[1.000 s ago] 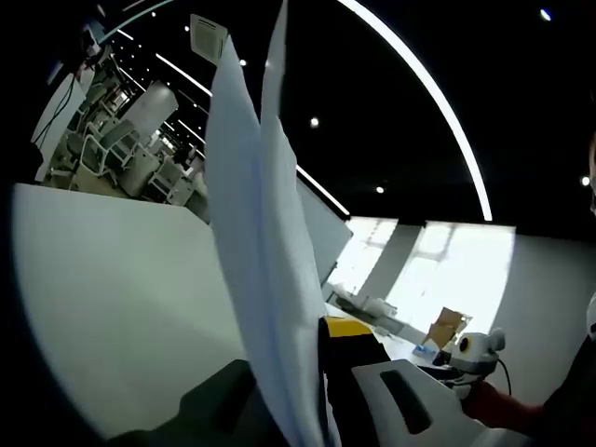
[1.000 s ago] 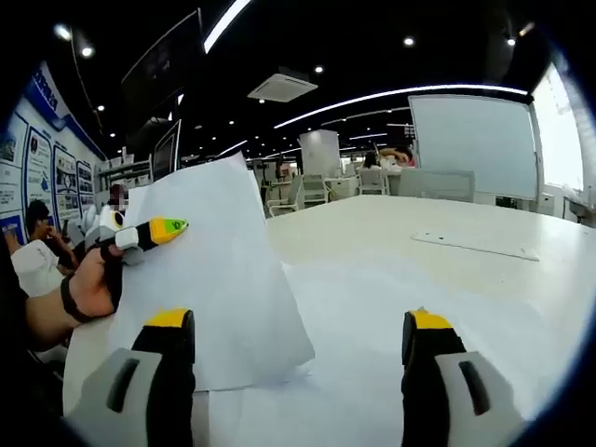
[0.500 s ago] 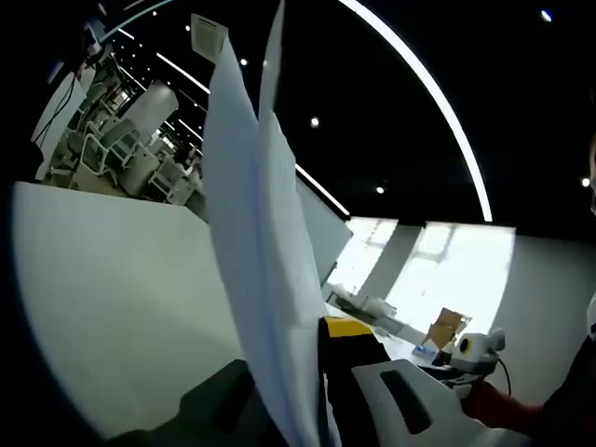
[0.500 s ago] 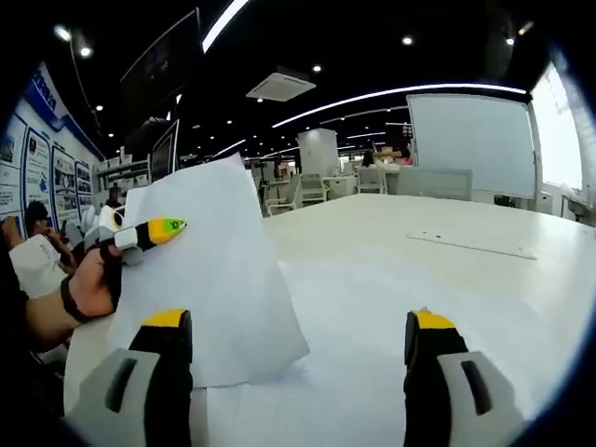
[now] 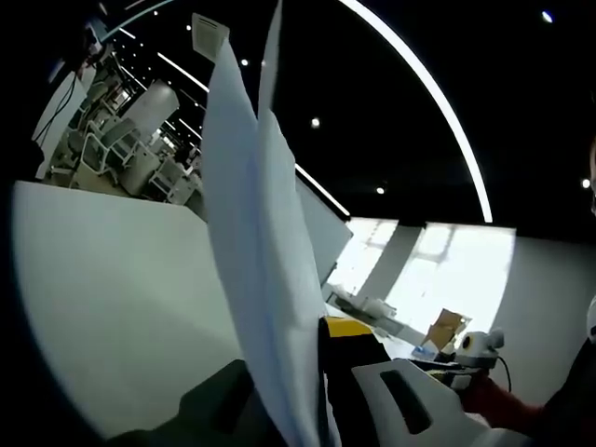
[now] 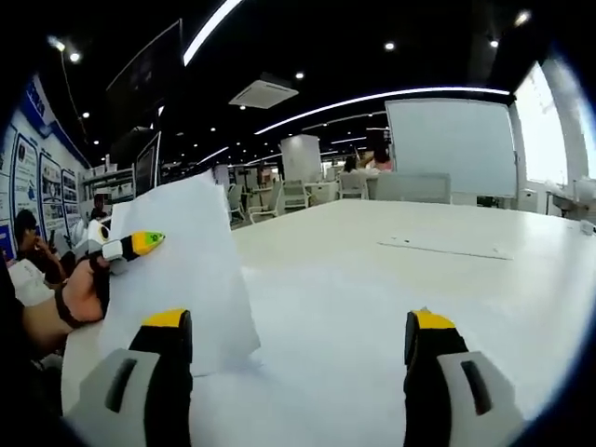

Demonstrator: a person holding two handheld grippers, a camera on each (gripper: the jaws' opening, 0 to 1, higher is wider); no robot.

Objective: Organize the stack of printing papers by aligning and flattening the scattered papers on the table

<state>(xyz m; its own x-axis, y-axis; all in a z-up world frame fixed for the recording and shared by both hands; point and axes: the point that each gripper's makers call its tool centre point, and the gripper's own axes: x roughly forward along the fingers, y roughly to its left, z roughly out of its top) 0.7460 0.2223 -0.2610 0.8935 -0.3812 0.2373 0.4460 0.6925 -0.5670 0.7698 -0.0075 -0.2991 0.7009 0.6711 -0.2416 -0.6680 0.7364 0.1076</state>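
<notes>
Left gripper (image 6: 126, 248) clamped on paper stack (image 6: 177, 270), stack held upright, bottom edge on table (image 6: 391, 307). Right gripper (image 6: 296, 346) empty, jaws wide, near stack. Step likely: squaring edges. Next: tap stack on table, lay flat, press with right gripper.

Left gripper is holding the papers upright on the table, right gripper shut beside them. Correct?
Not quite: the right gripper is open, fingers wide apart and holding nothing, as the right gripper view shows. The left gripper does hold the papers upright, their lower edge on the table.
</notes>
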